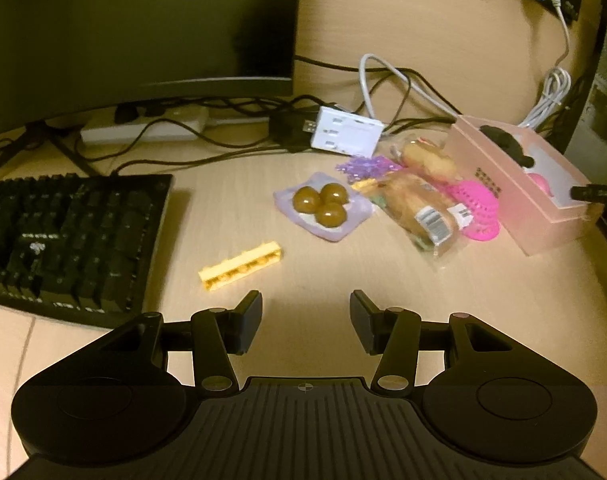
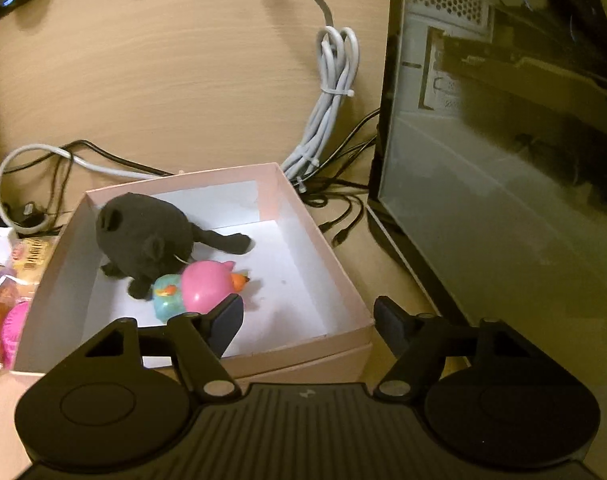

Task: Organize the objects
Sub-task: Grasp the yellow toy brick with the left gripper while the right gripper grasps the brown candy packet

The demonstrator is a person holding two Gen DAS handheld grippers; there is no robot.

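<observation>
Because the yellow brick lies loose on the desk just ahead and left of the left gripper, that hand looks nearer for a pick. Its long axis slants from near-left to far-right, oblique to the wide, empty jaws. It is a slim studded bar. The right gripper, jaws also wide and empty, hovers over the pink box holding toys.

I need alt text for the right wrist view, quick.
The open right gripper hovers at the near rim of a pink box holding a black plush toy and a pink toy duck. A bundled grey cable lies behind the box, and a glass-sided computer case stands to its right.
</observation>
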